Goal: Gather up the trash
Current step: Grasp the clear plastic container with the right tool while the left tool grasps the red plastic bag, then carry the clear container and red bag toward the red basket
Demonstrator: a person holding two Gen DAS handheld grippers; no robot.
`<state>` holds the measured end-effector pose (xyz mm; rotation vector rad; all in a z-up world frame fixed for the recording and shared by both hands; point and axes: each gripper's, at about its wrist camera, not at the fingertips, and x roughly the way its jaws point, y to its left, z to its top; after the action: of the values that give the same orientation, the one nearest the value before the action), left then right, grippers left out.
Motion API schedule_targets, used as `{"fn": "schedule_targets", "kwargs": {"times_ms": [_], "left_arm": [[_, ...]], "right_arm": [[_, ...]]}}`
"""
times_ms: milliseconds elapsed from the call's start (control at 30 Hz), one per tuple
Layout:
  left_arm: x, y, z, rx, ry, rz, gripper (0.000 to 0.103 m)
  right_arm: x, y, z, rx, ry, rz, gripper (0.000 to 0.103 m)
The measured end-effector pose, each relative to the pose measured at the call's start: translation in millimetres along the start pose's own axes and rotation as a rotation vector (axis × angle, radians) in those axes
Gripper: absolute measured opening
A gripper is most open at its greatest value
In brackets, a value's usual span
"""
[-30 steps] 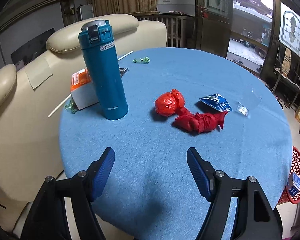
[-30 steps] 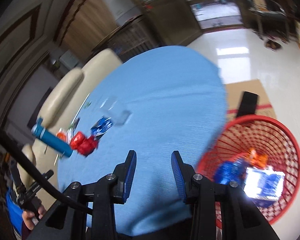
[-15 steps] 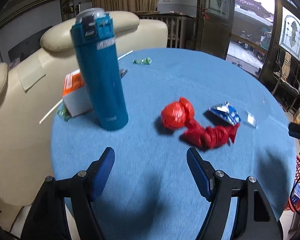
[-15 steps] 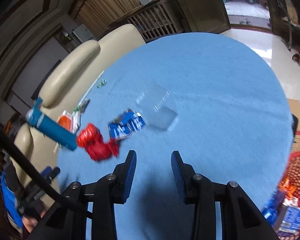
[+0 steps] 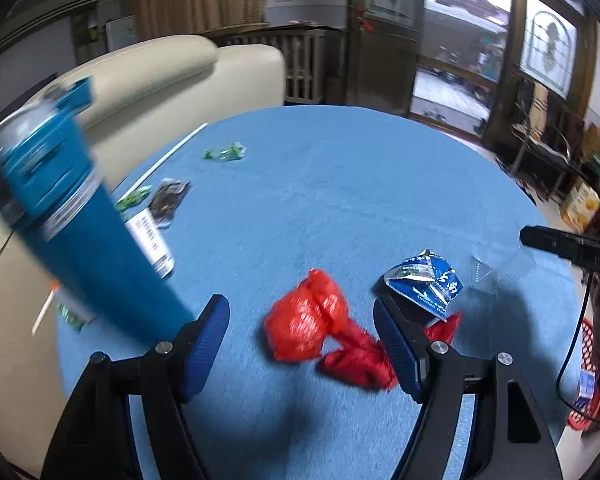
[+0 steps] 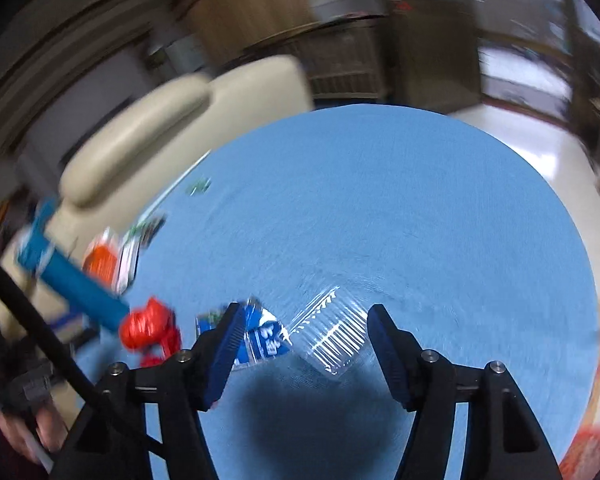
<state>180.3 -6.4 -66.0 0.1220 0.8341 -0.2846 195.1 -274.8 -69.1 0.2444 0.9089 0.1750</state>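
Note:
My left gripper (image 5: 302,324) is open, its fingers either side of a crumpled red plastic bag (image 5: 306,326) on the round blue table (image 5: 340,184). A blue foil wrapper (image 5: 424,282) lies just right of the bag. My right gripper (image 6: 302,338) is open above a clear plastic packet (image 6: 330,330), with the blue foil wrapper (image 6: 262,336) by its left finger and the red bag (image 6: 148,326) further left. A green candy wrapper (image 5: 224,154) lies at the table's far side.
A tall teal bottle (image 5: 72,232) stands at the left beside a white and orange box (image 6: 108,258) and small wrappers (image 5: 168,196). A cream sofa (image 5: 172,76) is behind the table. A red trash basket (image 5: 588,380) sits on the floor at the right.
Both grippers have moved in closer over the table. The left now straddles the red bag. The right has opened wider and swung from the basket to the clear packet.

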Motion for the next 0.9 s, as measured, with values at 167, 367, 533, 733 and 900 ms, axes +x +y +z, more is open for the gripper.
{"fn": "schedule_targets", "kwargs": {"times_ms": [167, 367, 533, 733, 900], "left_arm": [[24.6, 2.0, 10.5, 0.035, 0.058, -0.055, 0.076], [52.6, 7.8, 9.4, 0.004, 0.142, -0.083, 0.076], [66.7, 11.7, 3.4, -0.034, 0.172, -0.109, 0.069], [65.8, 22.4, -6.7, -0.105, 0.168, -0.124, 0.045], [38.8, 23.1, -9.7, -0.145, 0.101, -0.103, 0.044]], "right_arm": [[15.4, 11.0, -2.6, -0.259, 0.05, -0.081, 0.073], [34.3, 8.4, -9.4, -0.307, 0.073, -0.094, 0.062], [24.4, 3.4, -20.1, -0.246, 0.026, -0.09, 0.061], [-15.1, -3.3, -39.3, -0.136, -0.024, -0.048, 0.061], [-47.6, -0.2, -59.5, -0.091, -0.068, -0.016, 0.061]]}}
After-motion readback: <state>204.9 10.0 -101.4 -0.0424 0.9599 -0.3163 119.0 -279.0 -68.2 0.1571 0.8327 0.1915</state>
